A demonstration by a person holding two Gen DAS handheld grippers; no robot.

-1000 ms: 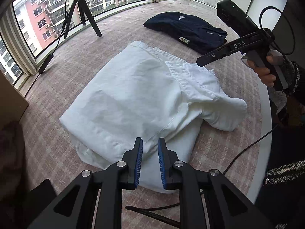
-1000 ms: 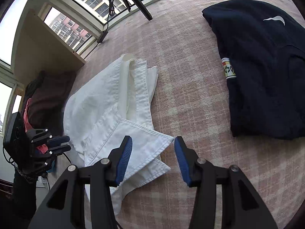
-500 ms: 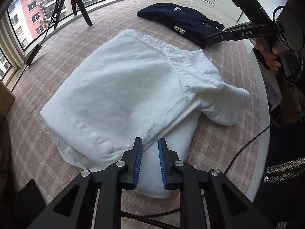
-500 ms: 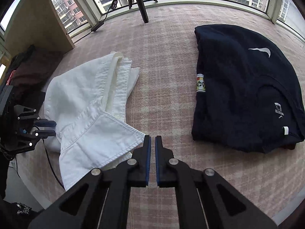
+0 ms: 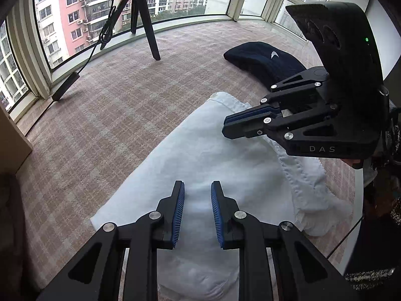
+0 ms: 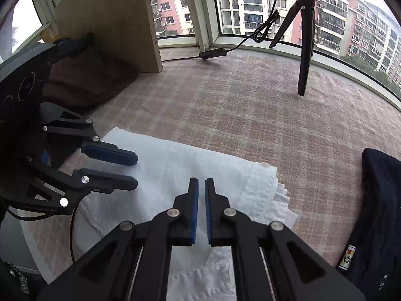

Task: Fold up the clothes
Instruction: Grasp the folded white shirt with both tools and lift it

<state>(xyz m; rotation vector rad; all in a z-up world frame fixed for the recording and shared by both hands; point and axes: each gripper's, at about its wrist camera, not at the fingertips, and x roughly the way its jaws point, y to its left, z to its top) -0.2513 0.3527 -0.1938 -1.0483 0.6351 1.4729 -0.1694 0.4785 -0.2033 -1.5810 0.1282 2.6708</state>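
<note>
Surface: pink-and-cream checked cloth (image 5: 120, 105), covering a broad table by curved windows.

White garment (image 5: 200, 155): the largest item on the cloth, lying at the near edge below both tools, already doubled into a thick, multi-layered bundle. A stitched hem band (image 5: 298, 165) runs along its right side; loose layered edges (image 6: 280, 195) show at the far right corner in the right wrist view. Judged light, soft and limp, a thin woven cotton that will sag and slide open unless several layers are pinched together. Best hold: the stitched hem or a corner, where the fabric is firmest and the layers meet.

Dark navy garment (image 5: 260, 60): lies well apart, farther along the table to the right, in a compact folded heap with a small white logo.

Tripod (image 5: 142, 17): stands on the cloth at the window side, cable trailing from it.

Left gripper (image 5: 197, 195): above the white bundle, tongs spread moderately, nothing between them.

Right gripper (image 6: 201, 193): above the same bundle, tongs drawn almost together with a slim gap; no cloth is seen caught in them.
</note>
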